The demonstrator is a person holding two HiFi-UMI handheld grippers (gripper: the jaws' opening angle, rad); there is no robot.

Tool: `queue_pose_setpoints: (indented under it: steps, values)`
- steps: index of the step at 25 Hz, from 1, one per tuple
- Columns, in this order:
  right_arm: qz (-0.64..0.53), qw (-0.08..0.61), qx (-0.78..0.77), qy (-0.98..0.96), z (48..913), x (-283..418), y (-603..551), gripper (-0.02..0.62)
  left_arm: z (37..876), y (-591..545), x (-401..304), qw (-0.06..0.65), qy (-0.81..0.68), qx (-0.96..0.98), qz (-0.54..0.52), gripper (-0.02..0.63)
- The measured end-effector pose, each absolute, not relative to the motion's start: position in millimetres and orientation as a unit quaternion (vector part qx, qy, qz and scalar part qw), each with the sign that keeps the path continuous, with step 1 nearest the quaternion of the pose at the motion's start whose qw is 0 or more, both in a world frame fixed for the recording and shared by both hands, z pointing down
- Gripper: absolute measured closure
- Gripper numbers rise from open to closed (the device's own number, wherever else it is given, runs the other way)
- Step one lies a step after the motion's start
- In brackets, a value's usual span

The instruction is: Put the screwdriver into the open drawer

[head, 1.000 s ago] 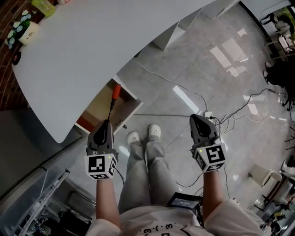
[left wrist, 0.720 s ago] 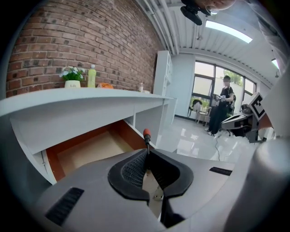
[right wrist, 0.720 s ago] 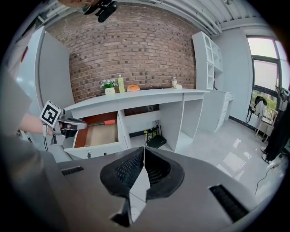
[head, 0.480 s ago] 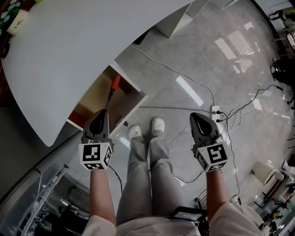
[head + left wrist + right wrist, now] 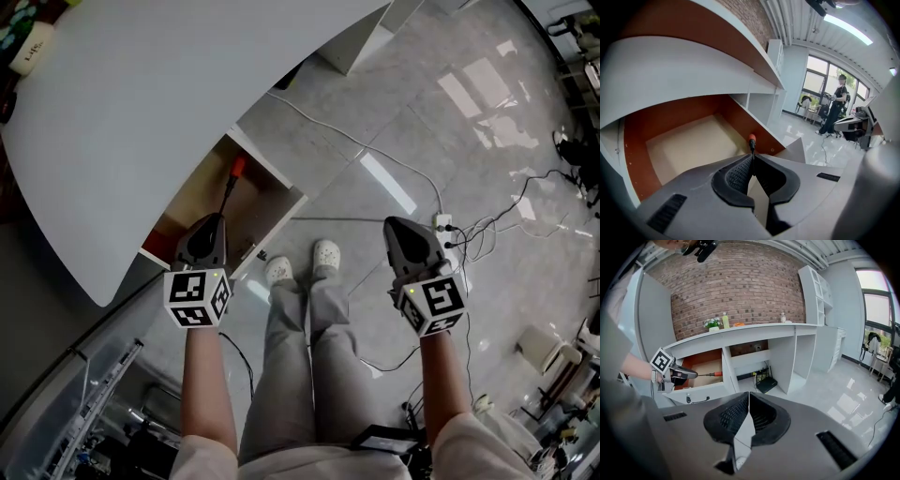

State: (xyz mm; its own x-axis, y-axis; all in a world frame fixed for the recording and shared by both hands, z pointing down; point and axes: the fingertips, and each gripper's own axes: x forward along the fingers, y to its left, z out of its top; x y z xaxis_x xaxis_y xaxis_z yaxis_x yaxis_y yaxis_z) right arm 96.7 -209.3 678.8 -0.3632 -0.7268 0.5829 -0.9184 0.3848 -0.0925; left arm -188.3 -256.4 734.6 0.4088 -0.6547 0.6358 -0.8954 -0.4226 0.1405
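Note:
My left gripper [image 5: 214, 221] is shut on the screwdriver [image 5: 231, 184], clamping its thin dark shaft; the red-orange handle points away over the open drawer [image 5: 246, 150]. In the left gripper view the screwdriver [image 5: 752, 146] sticks out past the jaws above the drawer's pale floor [image 5: 689, 147]. The right gripper view shows the left gripper [image 5: 693, 375] holding the screwdriver [image 5: 711, 374] over the drawer [image 5: 704, 389]. My right gripper [image 5: 401, 228] is shut with nothing in it, held over the floor to the right of my legs.
A long white counter [image 5: 141, 103] runs above the drawer. Cables and a power strip [image 5: 444, 225] lie on the glossy floor. A router [image 5: 767, 385] sits in a lower shelf bay. A person [image 5: 835, 105] stands far off by the windows.
The left gripper has carried the screwdriver lower and further into the drawer opening. The right gripper has stayed about where it was.

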Motion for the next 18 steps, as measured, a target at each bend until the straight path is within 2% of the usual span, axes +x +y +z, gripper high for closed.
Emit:
queue_pose_setpoints:
  steps: [12, 18]
  values:
    - [0.267, 0.200, 0.541, -0.772, 695, 99, -223, 0.575, 768, -268, -194, 0.335, -0.438, 0.782, 0.290, 0.584]
    - [0.271, 0.202, 0.536, -0.773, 698, 91, -223, 0.575, 794, -257, -191, 0.359, -0.396, 0.762, 0.365, 0.583]
